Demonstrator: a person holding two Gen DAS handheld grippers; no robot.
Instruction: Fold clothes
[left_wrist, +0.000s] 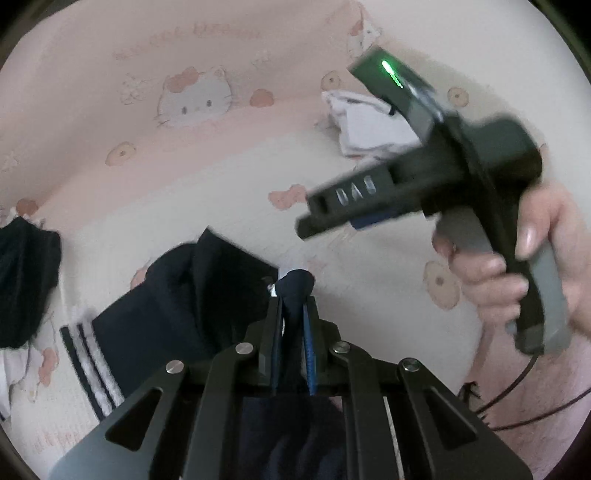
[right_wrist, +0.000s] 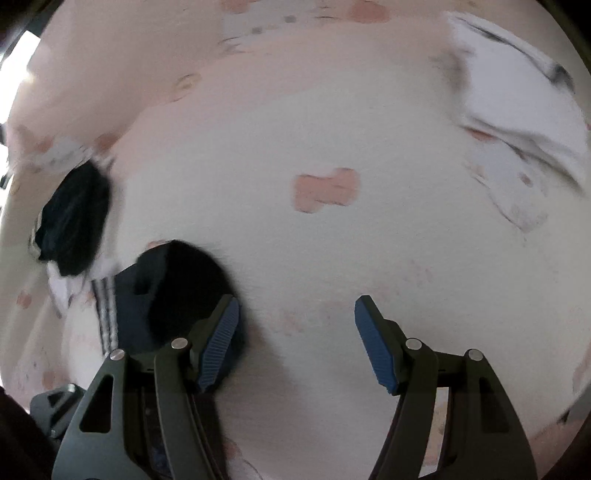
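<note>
A navy garment (left_wrist: 177, 306) with white stripes along one edge lies bunched on the pink printed bedsheet (left_wrist: 221, 177). My left gripper (left_wrist: 293, 291) is shut on a fold of this navy cloth, which bulges between the fingertips. My right gripper (right_wrist: 295, 321) is open and empty above the sheet; the navy garment (right_wrist: 173, 284) lies by its left finger. In the left wrist view the right gripper (left_wrist: 306, 221) is held in a hand at the right, above the sheet.
A second dark garment (left_wrist: 22, 280) lies at the left, also in the right wrist view (right_wrist: 74, 225). A white folded garment (left_wrist: 369, 125) lies further back, at the upper right in the right wrist view (right_wrist: 517, 122). A cable (left_wrist: 517, 398) trails from the right gripper.
</note>
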